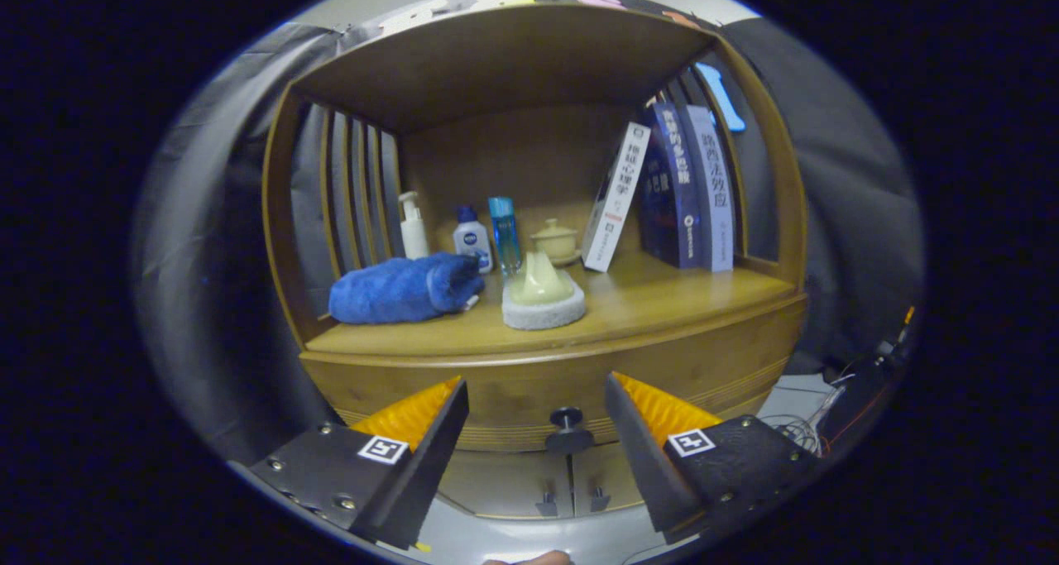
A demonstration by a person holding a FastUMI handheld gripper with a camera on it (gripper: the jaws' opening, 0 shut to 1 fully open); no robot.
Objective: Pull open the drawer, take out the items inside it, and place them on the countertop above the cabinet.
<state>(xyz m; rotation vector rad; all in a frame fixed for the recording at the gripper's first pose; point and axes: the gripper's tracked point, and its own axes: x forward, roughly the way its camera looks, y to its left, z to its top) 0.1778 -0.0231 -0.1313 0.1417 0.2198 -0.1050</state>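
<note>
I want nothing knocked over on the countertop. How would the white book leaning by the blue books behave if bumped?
The white book stands tilted against the blue books, so it would probably slide or fall flat. It looks stiff, not fragile. The gripper is open, well short of it.

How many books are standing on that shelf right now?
3, all on the countertop's right side: a white book leaning right, a dark blue book beside it, and a lighter blue book by the side slats. None seems hidden.

The gripper [536,395] has wedge-shaped fingers [414,412] with ribbed pads, screws and square tags; its fingers stand apart.
</note>
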